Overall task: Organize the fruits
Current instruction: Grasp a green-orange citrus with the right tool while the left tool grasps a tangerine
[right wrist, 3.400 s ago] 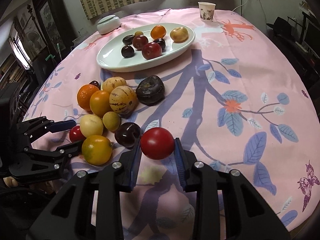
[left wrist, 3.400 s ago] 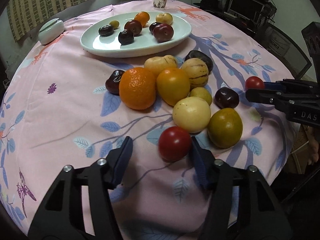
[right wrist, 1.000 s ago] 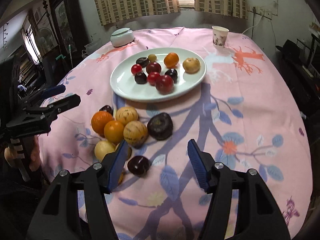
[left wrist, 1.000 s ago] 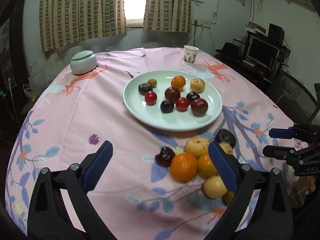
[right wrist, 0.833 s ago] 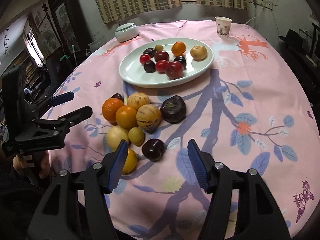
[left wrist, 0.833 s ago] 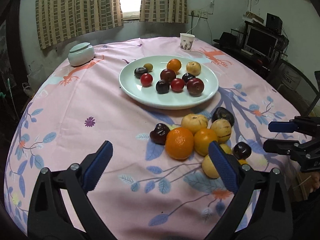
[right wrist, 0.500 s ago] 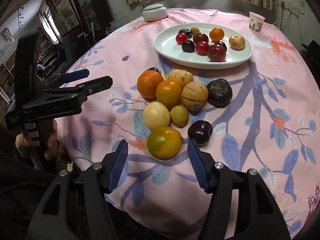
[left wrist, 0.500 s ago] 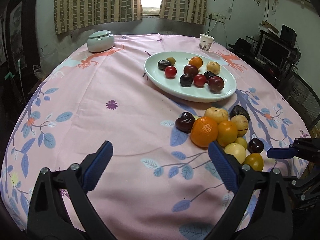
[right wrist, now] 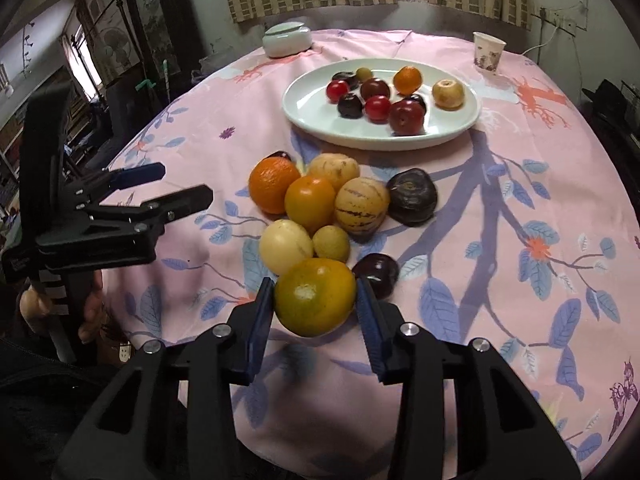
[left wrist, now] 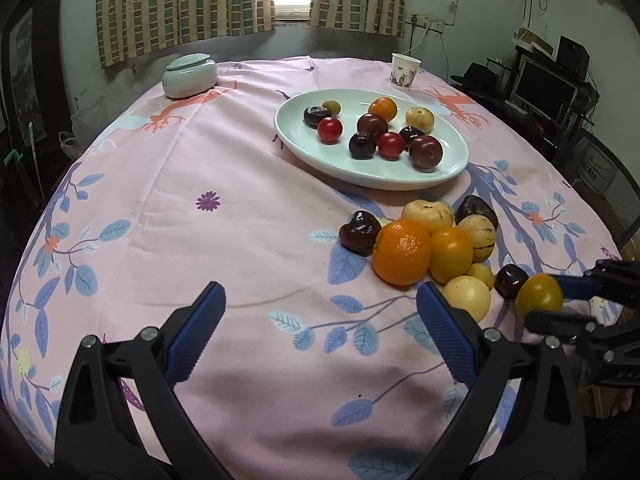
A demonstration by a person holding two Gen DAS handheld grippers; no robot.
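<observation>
A white oval plate (left wrist: pixel 312 148) (right wrist: pixel 312 116) holds several small fruits. A cluster of loose fruits lies on the pink cloth in front of it, led by a big orange (left wrist: pixel 402 251) (right wrist: pixel 273 185). My right gripper (right wrist: pixel 316 300) is shut on a green-yellow orange (right wrist: pixel 315 297) at the near edge of the cluster; it also shows in the left wrist view (left wrist: pixel 538 295). My left gripper (left wrist: pixel 318 332) is open and empty over bare cloth, left of the cluster.
A pale green lidded jar (left wrist: pixel 189 75) and a paper cup (left wrist: pixel 404 70) stand at the far side of the round table. A dark plum (right wrist: pixel 378 274) lies right beside the held orange. A desk with a monitor (left wrist: pixel 548 88) stands to the right.
My right gripper has closed on the green-yellow orange. My left gripper has stayed open and shifted slightly.
</observation>
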